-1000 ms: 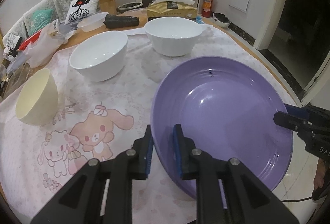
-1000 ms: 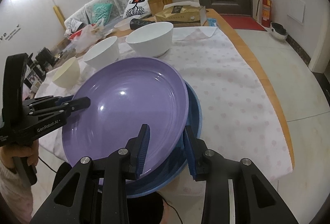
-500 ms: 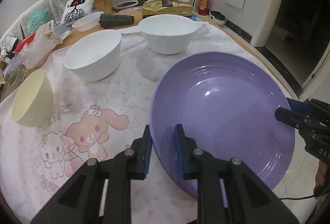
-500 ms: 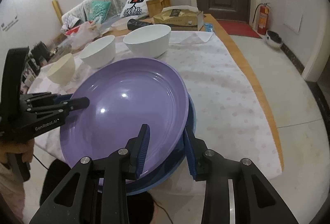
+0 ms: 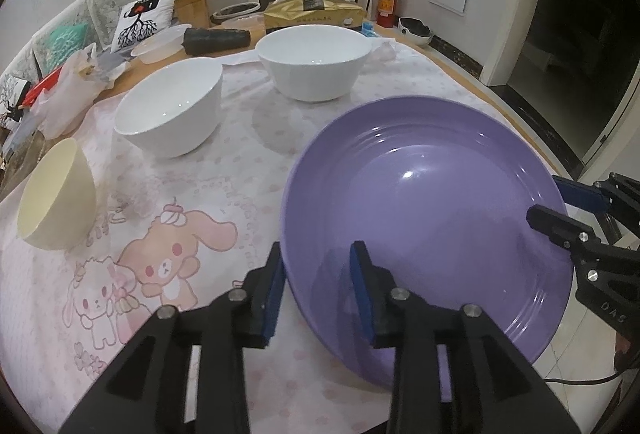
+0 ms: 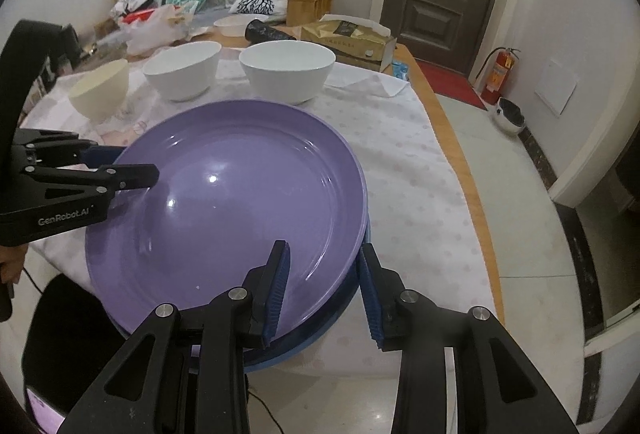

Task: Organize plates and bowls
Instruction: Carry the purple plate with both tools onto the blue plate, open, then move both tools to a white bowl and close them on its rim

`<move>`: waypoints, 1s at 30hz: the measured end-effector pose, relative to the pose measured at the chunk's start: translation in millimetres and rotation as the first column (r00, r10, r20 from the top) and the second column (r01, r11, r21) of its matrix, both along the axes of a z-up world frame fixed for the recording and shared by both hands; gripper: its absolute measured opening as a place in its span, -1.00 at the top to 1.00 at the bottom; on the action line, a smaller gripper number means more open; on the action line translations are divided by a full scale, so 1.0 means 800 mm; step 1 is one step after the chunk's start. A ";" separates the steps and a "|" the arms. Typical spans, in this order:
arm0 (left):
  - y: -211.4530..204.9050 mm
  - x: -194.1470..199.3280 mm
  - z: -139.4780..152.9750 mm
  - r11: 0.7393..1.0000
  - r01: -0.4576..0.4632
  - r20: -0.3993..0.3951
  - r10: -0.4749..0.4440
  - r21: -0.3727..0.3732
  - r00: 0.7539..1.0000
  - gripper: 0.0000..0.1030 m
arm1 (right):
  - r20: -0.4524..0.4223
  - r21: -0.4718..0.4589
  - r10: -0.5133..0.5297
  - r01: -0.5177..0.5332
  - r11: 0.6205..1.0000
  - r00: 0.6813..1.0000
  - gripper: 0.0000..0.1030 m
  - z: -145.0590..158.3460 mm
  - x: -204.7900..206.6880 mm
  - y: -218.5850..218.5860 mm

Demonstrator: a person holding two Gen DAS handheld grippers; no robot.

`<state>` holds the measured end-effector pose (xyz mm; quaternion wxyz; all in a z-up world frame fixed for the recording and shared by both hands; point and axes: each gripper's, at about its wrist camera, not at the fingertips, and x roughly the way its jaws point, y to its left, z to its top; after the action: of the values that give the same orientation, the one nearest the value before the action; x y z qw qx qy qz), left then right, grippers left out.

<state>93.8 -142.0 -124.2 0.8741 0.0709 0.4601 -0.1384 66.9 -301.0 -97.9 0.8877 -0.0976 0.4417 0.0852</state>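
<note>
A large purple plate (image 5: 424,218) lies on a blue plate (image 6: 320,334) at the table's near edge; it also shows in the right wrist view (image 6: 224,202). My left gripper (image 5: 318,286) is open, its fingers astride the purple plate's left rim. My right gripper (image 6: 324,294) is open, its fingers astride the rims of both plates. Two white bowls (image 5: 176,106) (image 5: 314,62) and a cream bowl (image 5: 56,194), tipped on its side, stand on the cloth behind.
The table has a pink patterned cloth (image 5: 180,242). At its far end lie a gold box (image 5: 314,8), a dark roll (image 5: 216,40), a plastic container (image 5: 160,46) and bags (image 5: 68,90). The table edge (image 6: 460,162) drops to the floor at right.
Both grippers have opened their jaws off the plate rims. The purple plate has settled lower onto the blue plate.
</note>
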 end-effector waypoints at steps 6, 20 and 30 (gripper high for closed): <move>0.002 0.000 0.001 1.000 -0.001 0.002 0.001 -0.006 1.000 0.34 | -0.007 -0.017 -0.014 0.014 1.000 1.000 0.37 -0.002 0.002 0.000; 0.012 0.001 0.012 0.999 -0.005 0.016 0.005 -0.037 1.000 0.34 | 0.030 -0.016 -0.004 0.004 1.000 1.000 -0.08 0.011 0.004 0.006; 0.093 0.002 0.070 0.991 -0.071 0.116 0.084 -0.116 0.990 0.01 | 0.143 0.110 0.182 -0.198 0.974 0.973 -0.81 0.060 0.015 0.066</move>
<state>95.4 -67.2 -68.1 0.9076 0.0122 0.4004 -0.1253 78.5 -247.9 -49.7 0.9071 -0.0898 0.3644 0.1906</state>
